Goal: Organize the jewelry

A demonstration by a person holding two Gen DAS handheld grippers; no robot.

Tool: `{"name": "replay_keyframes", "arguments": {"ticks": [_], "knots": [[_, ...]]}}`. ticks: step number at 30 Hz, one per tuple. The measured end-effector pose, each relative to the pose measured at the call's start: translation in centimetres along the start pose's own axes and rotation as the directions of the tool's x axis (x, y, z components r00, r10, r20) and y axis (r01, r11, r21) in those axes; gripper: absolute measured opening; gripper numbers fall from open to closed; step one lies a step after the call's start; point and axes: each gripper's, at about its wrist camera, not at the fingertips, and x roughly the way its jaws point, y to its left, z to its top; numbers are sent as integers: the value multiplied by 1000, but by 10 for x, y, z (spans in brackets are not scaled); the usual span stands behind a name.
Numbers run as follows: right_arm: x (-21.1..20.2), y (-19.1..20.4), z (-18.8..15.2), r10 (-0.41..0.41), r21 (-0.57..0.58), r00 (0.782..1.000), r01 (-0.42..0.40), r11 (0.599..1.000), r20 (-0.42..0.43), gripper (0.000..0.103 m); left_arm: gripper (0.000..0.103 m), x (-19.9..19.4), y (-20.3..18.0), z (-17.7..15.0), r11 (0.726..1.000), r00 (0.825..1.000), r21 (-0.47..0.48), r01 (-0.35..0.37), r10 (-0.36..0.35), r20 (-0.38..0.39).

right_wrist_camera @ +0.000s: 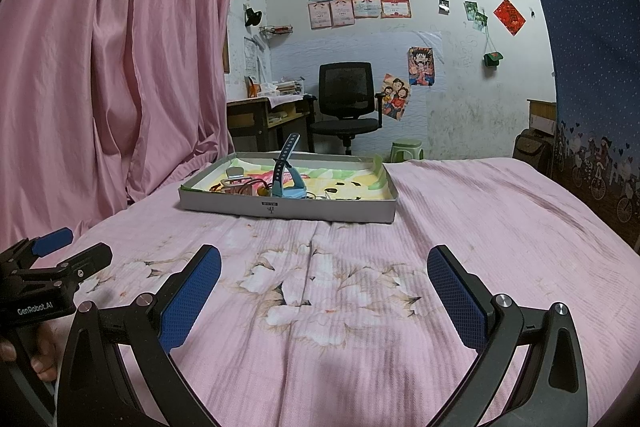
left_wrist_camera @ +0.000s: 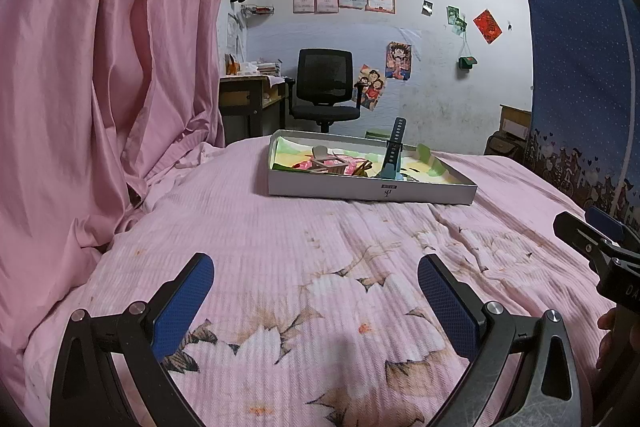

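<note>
**Hovering both grippers over the bed, short of the jewelry tray**

I have my left gripper (left_wrist_camera: 316, 283) low over the near part of the pink floral bedspread (left_wrist_camera: 280, 235), jaws spread wide with nothing between the blue pads (left_wrist_camera: 184, 307). My right gripper (right_wrist_camera: 324, 279) sits just beside it, equally wide apart and holding nothing.

Farther along the bed, toward its far edge, rests the shallow grey tray (right_wrist_camera: 288, 209), well apart from both grippers. Inside it, a light blue watch (right_wrist_camera: 286, 175) has one strap sticking upright near the front wall. Left of the watch lies a small heap of jewelry (right_wrist_camera: 240, 185); I cannot tell the pieces apart. A pink curtain (left_wrist_camera: 100, 67) hangs along the bed's left edge.
</note>
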Motion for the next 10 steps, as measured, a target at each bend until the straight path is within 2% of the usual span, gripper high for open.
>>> {"name": "replay_keyframes", "arguments": {"ticks": [10], "knots": [[0, 0, 0, 1, 1, 1000, -1, 1000, 0, 102, 103, 0, 1, -1, 1000, 1000, 4, -1, 1, -4]]}}
